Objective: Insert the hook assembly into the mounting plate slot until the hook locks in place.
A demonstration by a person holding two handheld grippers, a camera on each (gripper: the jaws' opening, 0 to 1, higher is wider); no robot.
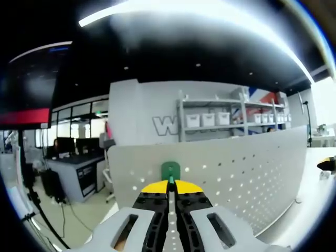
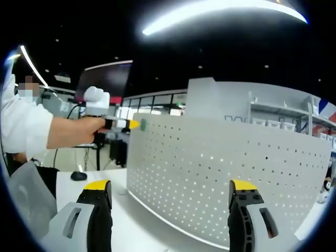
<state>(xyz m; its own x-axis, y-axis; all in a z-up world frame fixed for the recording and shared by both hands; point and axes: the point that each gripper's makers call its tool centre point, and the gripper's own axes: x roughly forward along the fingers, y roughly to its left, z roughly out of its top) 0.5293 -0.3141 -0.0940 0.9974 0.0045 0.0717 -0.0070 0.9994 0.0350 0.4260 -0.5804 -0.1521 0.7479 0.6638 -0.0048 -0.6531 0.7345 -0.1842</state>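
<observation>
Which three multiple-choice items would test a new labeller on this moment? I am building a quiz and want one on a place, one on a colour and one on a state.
1. Where is the green hook?
A. flat on the table
B. at the top edge of the pegboard
C. on the shelves

2. What colour are the tips of the left gripper?
A. yellow
B. red
C. blue

3. How do the jaws of the right gripper stand?
A. shut on the hook
B. shut on the pegboard
C. wide apart, holding nothing

Answers: 1 B, the left gripper view shows the hook at the board's upper edge. 2 A, yellow pads sit just under the hook. 3 C, in the right gripper view the jaws stand far apart with the board beyond them.
</observation>
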